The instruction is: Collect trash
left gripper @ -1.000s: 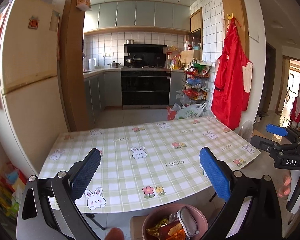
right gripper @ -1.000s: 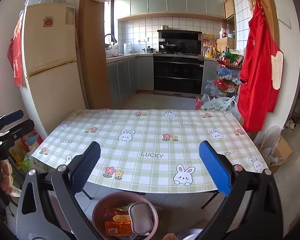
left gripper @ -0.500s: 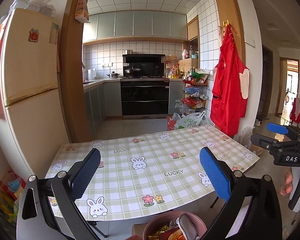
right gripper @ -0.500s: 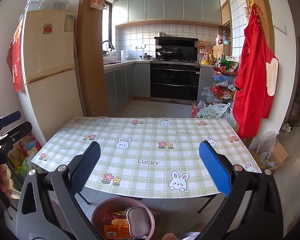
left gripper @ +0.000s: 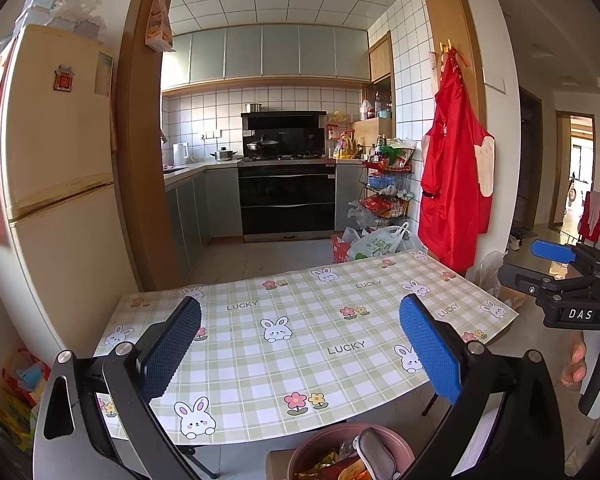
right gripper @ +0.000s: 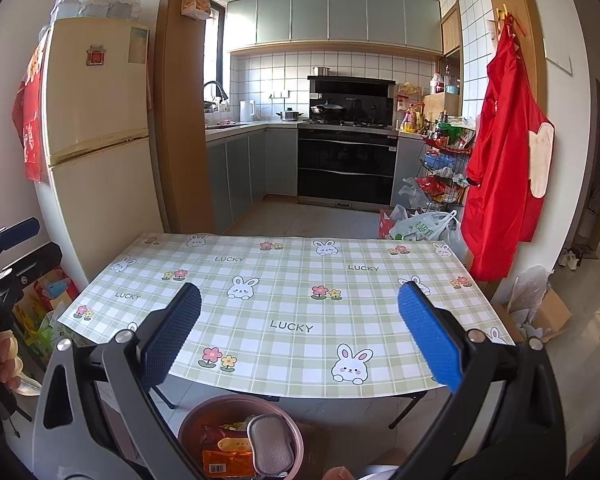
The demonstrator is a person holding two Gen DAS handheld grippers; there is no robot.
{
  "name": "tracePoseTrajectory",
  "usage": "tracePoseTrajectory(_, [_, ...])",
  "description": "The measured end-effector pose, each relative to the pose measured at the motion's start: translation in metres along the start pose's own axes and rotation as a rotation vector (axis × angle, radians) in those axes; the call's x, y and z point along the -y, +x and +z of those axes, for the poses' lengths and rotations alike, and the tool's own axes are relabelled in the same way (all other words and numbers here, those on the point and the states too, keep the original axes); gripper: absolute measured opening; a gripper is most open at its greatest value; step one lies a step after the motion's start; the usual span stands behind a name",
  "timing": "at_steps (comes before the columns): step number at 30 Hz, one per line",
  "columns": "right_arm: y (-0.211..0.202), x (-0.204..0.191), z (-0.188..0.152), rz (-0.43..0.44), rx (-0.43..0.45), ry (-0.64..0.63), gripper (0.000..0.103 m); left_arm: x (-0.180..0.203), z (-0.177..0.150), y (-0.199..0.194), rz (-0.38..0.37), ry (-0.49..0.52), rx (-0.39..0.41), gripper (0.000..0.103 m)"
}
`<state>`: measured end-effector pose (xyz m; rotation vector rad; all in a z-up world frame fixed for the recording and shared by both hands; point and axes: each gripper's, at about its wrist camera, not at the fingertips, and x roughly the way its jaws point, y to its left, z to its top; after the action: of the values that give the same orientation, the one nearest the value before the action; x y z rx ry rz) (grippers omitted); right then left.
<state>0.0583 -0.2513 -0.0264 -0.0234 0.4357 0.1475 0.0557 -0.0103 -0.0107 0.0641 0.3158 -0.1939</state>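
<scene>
A pink round bin (right gripper: 188, 428) sits on the floor just before the table's near edge, holding orange snack wrappers (right gripper: 226, 458) and a grey oval object (right gripper: 270, 444). The same bin (left gripper: 320, 440) shows at the bottom of the left wrist view. My left gripper (left gripper: 300, 344) is open and empty, held above the bin and the table edge. My right gripper (right gripper: 300, 340) is open and empty too, in the same stance. Each gripper shows at the side edge of the other's view. The table (right gripper: 292, 312) has a green checked cloth with rabbits and nothing lying on it.
A cream fridge (right gripper: 96, 140) stands left of the table. A red apron (right gripper: 504, 168) hangs on the right wall above plastic bags (right gripper: 424, 228) and a wire rack. A cardboard box (right gripper: 540, 316) sits at the right. The kitchen with its oven (right gripper: 346, 164) lies beyond.
Both grippers have risen and pulled back a little: the table and bin sit lower in both views and more ceiling shows. Both stay open and empty.
</scene>
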Motion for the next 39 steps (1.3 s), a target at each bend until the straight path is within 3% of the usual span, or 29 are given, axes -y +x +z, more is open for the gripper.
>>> tracePoseTrajectory(39, [0.0084, 0.0008, -0.0033, 0.003, -0.040, -0.003, 0.097, -0.0060, -0.0045, 0.0065, 0.016, -0.015, -0.027, 0.097])
